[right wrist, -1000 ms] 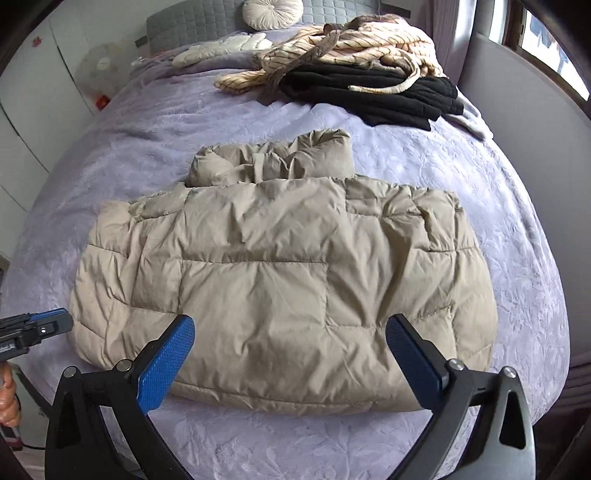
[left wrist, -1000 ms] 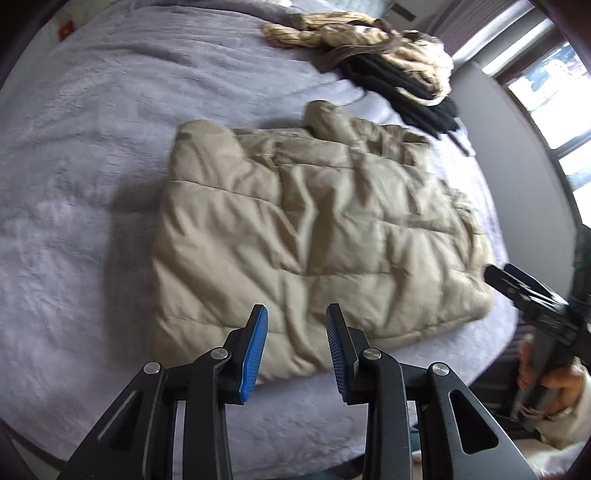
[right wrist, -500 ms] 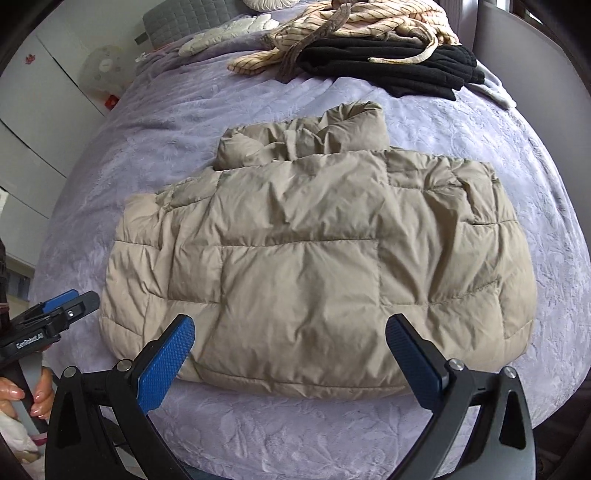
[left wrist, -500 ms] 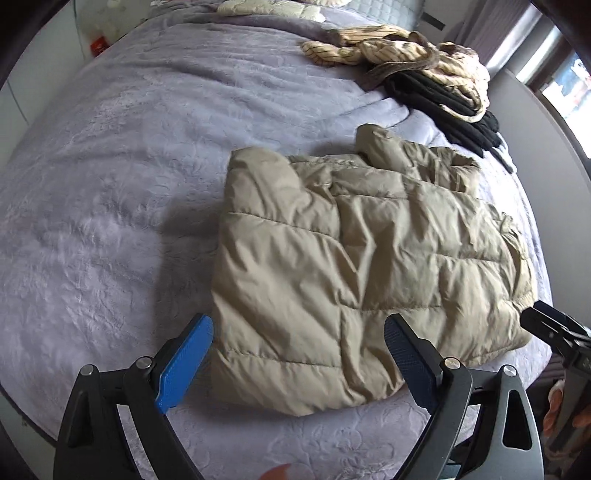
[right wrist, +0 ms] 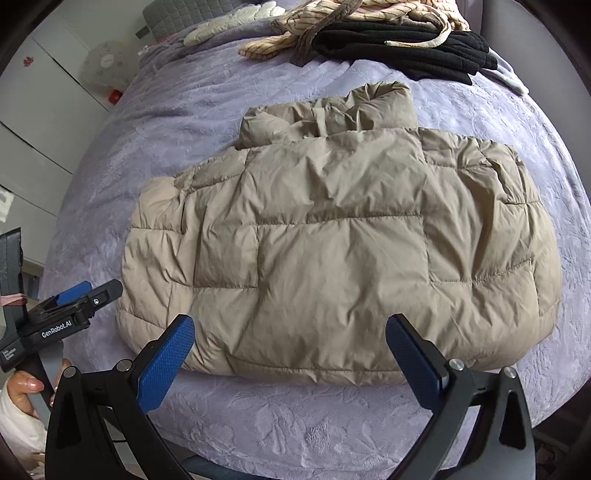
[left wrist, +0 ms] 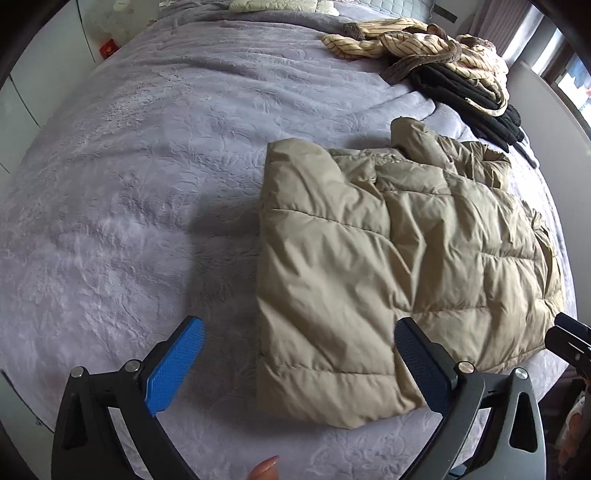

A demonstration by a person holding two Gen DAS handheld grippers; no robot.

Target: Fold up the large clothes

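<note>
Your left gripper [left wrist: 299, 360], fingers opening wide and empty, hung over the puffer jacket's [right wrist: 343, 251] near-left corner, its long axis crosswise on the bed [left wrist: 147, 166]; right gripper [right wrist: 290, 354] wide, empty.

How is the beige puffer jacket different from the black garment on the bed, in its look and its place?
The beige puffer jacket is quilted, puffy and laid out flat alone; the black garment is thin, dark and has a striped garment partly over it. The jacket lies near the grippers; the black garment lies farther off. Both rest on the purple bedspread.

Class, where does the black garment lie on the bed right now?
The black garment lies at the bed's far end, under the striped garment, beyond the beige puffer jacket.
</note>
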